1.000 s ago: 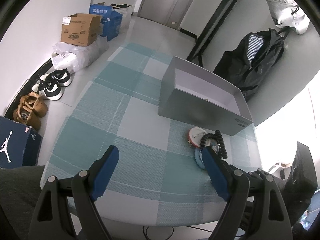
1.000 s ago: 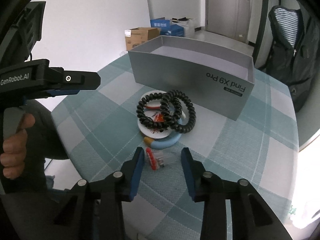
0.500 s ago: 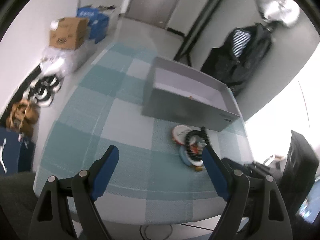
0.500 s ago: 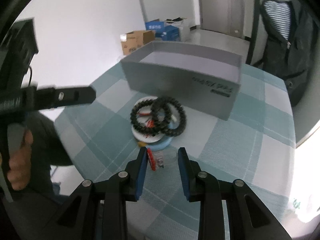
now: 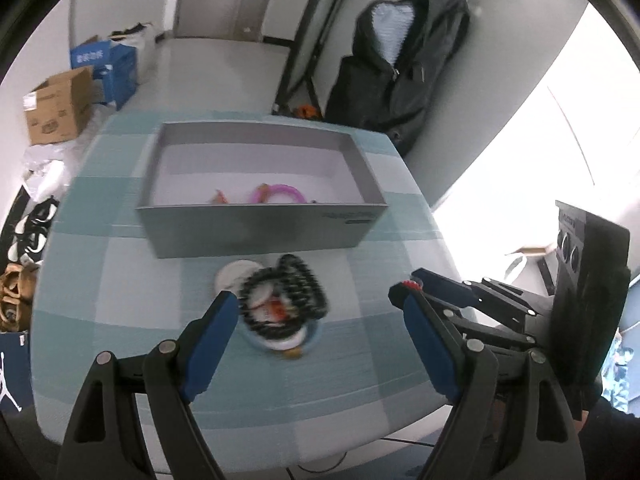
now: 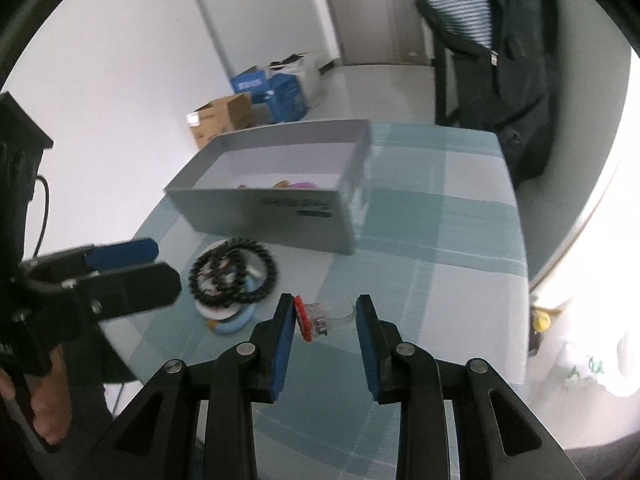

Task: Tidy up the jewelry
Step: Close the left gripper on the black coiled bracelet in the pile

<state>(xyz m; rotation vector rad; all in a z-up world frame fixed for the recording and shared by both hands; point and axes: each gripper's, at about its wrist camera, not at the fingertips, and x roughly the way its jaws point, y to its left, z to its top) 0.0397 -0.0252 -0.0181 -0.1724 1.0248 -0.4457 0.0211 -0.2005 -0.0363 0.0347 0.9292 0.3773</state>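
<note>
The left claw [image 5: 316, 312] is hovering wide open above the near part of the bench [image 5: 132, 272], holding nothing; its left blue pad [image 5: 212, 332] is lying in line with the edge of a small heap of jewelry, though whether it is touching is hard to tell through the blur. The right claw [image 6: 325, 320] is standing at a moderate opening, and a clear hair clip with a red toothed edge [image 6: 314, 318] is sitting between its pads, the red edge pressing against the left pad [image 6: 285, 332] while the clear curved end is reaching toward the right pad [image 6: 366, 336]; whether that end is touching is not certain. In the left view the same claw is showing at the right with the red bit at its tip. The heap is lying near the middle of the bench, just in front of the grey box [image 5: 256, 232]: two black coiled bands [image 5: 286, 296] are resting on a white disc [image 5: 234, 274] and a pale blue ring [image 6: 236, 318]. The grey box is sitting open toward the far edge of the bench, and inside it, against its near wall, a pink ring [image 5: 280, 194] and a small orange piece [image 5: 220, 198] are lying on the white floor.
</note>
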